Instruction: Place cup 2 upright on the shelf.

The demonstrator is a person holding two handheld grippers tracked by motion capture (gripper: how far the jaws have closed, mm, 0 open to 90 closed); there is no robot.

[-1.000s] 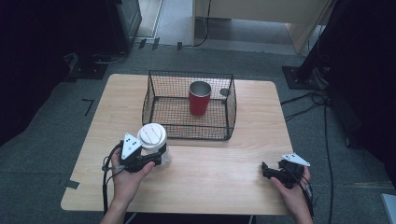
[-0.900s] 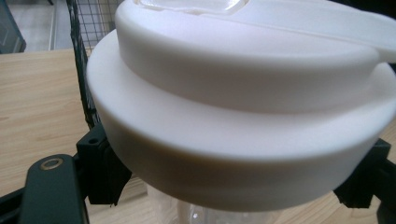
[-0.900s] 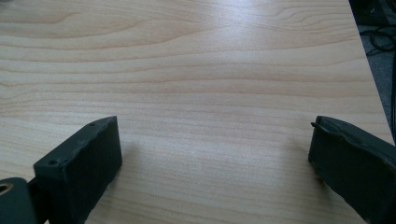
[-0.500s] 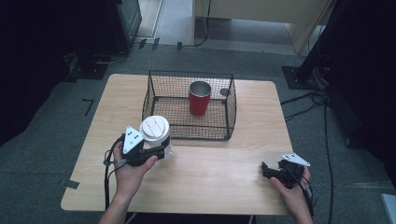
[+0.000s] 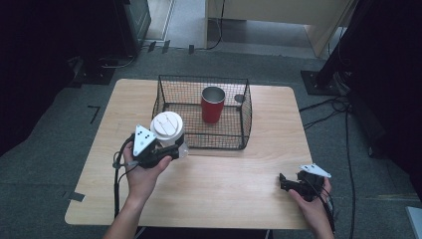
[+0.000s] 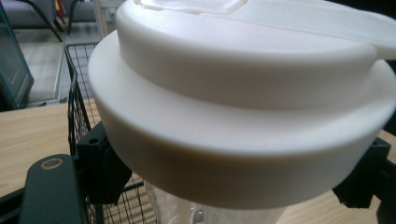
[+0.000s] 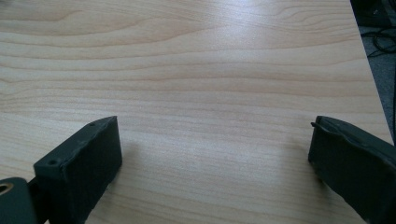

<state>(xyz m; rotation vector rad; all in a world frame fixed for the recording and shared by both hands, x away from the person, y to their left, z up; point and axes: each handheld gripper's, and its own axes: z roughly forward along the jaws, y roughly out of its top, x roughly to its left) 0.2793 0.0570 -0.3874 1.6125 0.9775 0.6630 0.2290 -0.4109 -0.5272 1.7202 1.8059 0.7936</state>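
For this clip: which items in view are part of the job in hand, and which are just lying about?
In the job:
- clear plastic cup with white lid
- left gripper, shut on it
- black wire basket

Lying about:
- red metal tumbler in the basket
- right gripper, open
- wooden table

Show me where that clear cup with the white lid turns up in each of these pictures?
High view: the cup sits left of centre, held in the left tongs just outside the wire basket's left front corner.
Left gripper view: its white lid looms large across the picture, the clear body below.
Right gripper view: bare wooden table between open jaws; no cup here.
Shared landmark: the wooden table.
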